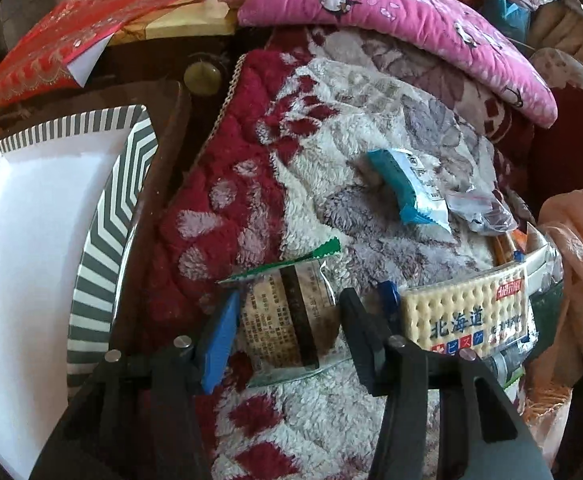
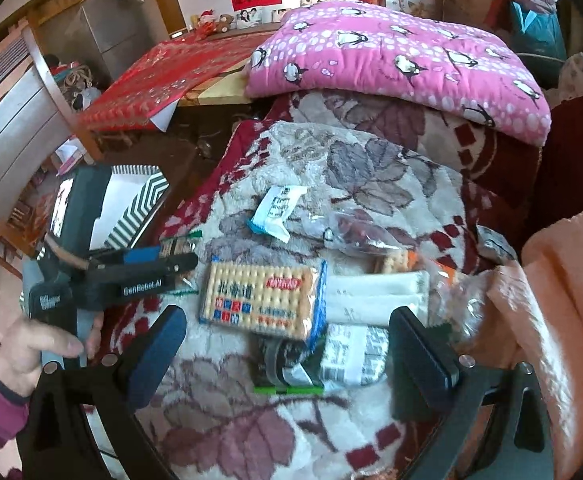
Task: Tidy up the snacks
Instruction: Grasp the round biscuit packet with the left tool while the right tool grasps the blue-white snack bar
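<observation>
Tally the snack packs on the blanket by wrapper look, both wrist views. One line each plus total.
green-edged packet: 2
blue-and-white packet: 1
cracker pack: 1
clear bag of red fruit: 1
white pack: 1
orange pack, partly hidden: 1
Total: 7

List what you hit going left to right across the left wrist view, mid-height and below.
Striped tray → brown snack packet with green edge between the left gripper fingers → cracker pack → peach cloth.
</observation>
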Demonstrator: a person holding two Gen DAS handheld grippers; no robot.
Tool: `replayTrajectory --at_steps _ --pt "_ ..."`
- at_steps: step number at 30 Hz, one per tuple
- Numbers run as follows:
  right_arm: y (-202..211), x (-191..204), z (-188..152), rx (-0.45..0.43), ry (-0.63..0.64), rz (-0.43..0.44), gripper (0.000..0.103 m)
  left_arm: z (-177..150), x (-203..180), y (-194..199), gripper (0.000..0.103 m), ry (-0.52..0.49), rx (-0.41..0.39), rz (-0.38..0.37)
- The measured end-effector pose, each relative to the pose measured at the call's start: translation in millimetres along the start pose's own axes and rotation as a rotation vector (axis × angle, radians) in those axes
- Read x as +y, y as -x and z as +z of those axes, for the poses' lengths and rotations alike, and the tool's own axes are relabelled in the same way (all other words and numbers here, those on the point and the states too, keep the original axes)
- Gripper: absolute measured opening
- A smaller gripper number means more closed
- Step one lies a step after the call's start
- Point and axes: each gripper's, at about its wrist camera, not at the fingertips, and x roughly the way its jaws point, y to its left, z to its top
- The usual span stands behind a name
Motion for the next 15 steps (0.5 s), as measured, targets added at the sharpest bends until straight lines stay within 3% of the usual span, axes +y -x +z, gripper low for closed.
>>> replayTrajectory --at_steps 7,15 --pt "-38.8 5.8 25.5 0.004 -0.014 -0.006 0.093 -4.5 -3.0 20.9 0.049 -0.039 -0.052 0.024" --pt "-100.8 17.0 73.0 0.041 -0.016 -0.024 0.078 -7.1 13.4 60.1 0.049 -0.006 -0.097 0.022"
